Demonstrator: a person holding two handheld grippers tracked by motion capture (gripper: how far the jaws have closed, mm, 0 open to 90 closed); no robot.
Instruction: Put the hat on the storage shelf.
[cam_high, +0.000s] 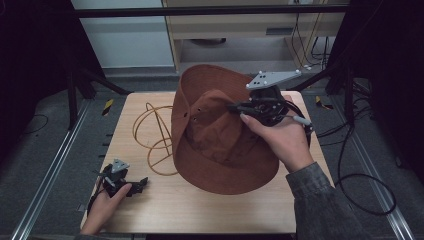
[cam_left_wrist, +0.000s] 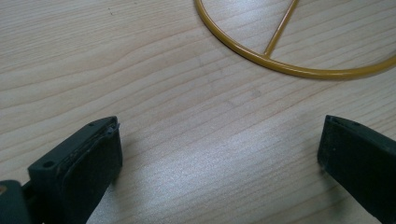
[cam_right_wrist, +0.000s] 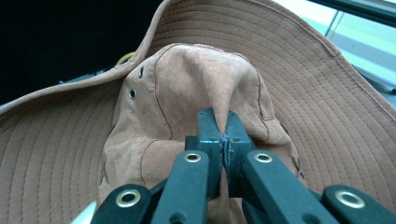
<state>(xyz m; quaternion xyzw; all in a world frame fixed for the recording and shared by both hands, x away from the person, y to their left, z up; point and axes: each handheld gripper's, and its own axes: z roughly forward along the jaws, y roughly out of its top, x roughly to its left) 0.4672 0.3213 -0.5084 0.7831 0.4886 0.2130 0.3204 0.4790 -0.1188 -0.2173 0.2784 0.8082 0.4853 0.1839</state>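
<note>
A brown brimmed hat (cam_high: 220, 135) hangs tilted over the middle of the wooden table (cam_high: 165, 205). My right gripper (cam_high: 239, 107) is shut on the hat's crown, pinching a fold of the cloth (cam_right_wrist: 223, 122) between its jaws. A yellow wire stand (cam_high: 152, 132) sits on the table just left of the hat, partly hidden behind the brim. My left gripper (cam_high: 142, 184) rests low at the table's front left corner, open, with bare wood between its fingers (cam_left_wrist: 88, 161). A curve of the wire stand (cam_left_wrist: 280, 60) lies ahead of it.
The table has metal rails (cam_high: 45, 175) along both sides. Cables (cam_high: 360, 185) loop on the floor at the right. A pale cabinet (cam_high: 250, 30) and dark frame legs (cam_high: 75, 95) stand beyond the far edge.
</note>
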